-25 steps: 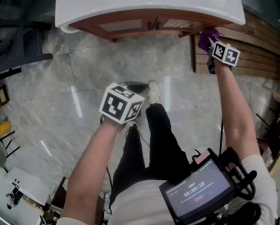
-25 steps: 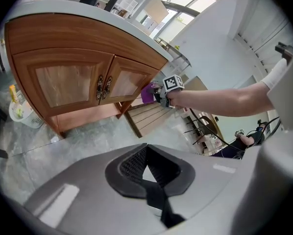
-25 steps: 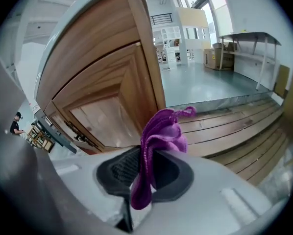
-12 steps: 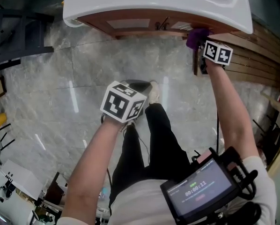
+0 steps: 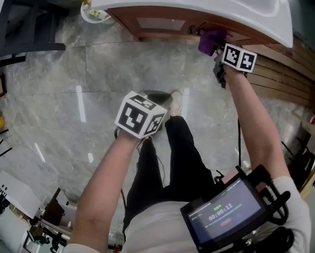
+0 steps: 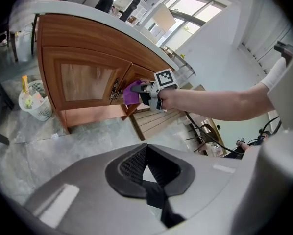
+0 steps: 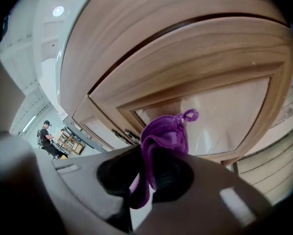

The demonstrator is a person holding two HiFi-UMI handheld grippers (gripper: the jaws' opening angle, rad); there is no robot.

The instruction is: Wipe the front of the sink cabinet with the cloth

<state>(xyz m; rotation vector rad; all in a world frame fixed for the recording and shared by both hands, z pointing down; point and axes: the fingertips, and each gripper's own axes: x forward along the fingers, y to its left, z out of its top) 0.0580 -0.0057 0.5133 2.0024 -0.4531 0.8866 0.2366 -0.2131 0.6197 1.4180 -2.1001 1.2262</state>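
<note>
Marble floor (image 5: 68,88), bin (image 6: 36,112) w/ trash (image 6: 25,83) beside cabinet (image 6: 83,77); right gripper (image 7: 144,175) pinches cloth (image 7: 163,133).

A bathroom display in a bright hall is suggested: a wooden sink cabinet (image 7: 200,77) ahead of the right gripper's (image 7: 145,173) jaws, marbled floor tiles (image 5: 68,115), windows (image 6: 198,9).

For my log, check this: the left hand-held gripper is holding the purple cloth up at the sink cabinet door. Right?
No, the right hand-held gripper holds the purple cloth up at the sink cabinet door; the right gripper view shows it clamped between the jaws.
</note>
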